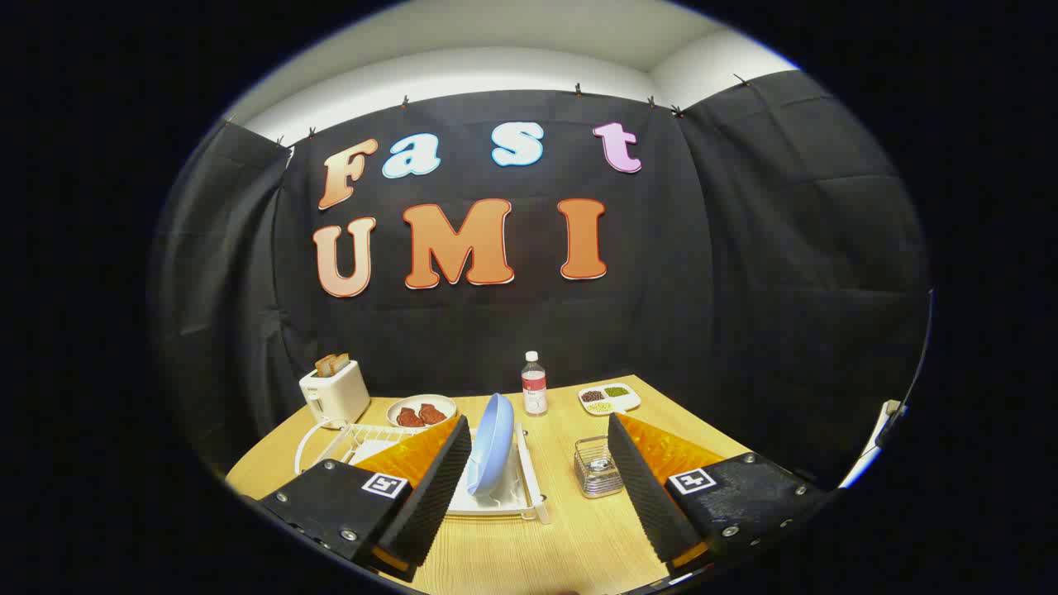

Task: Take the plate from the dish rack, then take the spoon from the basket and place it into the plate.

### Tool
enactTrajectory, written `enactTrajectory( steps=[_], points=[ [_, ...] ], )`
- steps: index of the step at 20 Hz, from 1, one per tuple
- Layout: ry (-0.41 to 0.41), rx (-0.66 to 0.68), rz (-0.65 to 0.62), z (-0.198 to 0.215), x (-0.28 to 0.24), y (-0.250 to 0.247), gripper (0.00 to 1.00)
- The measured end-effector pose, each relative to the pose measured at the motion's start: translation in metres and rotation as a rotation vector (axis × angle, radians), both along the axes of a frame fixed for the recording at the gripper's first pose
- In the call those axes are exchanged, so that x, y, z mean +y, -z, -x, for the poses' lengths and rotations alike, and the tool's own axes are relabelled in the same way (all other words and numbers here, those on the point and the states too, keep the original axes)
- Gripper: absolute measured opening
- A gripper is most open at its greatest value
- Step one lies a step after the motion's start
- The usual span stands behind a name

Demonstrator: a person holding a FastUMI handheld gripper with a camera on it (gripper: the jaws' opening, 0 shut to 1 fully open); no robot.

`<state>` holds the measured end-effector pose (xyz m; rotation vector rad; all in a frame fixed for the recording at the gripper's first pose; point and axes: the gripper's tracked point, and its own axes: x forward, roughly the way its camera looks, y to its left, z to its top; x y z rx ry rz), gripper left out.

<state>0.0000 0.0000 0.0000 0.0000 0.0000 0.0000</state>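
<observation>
Gripper [537,487] fingers are held wide apart, nothing grasped. Between them, the light-blue round plate [489,442] is seen upright in the white wire dish rack [504,496]; the small wire basket [598,467] stands beside it, mid-table. Nothing of the task is judged done.

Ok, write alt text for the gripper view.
The gripper is open, its fingers either side of a blue plate standing upright in a white dish rack on a wooden table. A wire basket sits beside the rack; a toaster, bottle and food dishes stand beyond.
</observation>
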Motion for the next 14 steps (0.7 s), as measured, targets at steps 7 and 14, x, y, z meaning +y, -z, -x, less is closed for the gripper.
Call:
enactTrajectory(
  steps=[7,14],
  points=[
    [0.001,-0.009,0.016,0.0062,-0.0002,-0.0075,0.99],
    [-0.005,-0.002,0.02,-0.0011,-0.003,-0.0078,0.99]
  ],
)
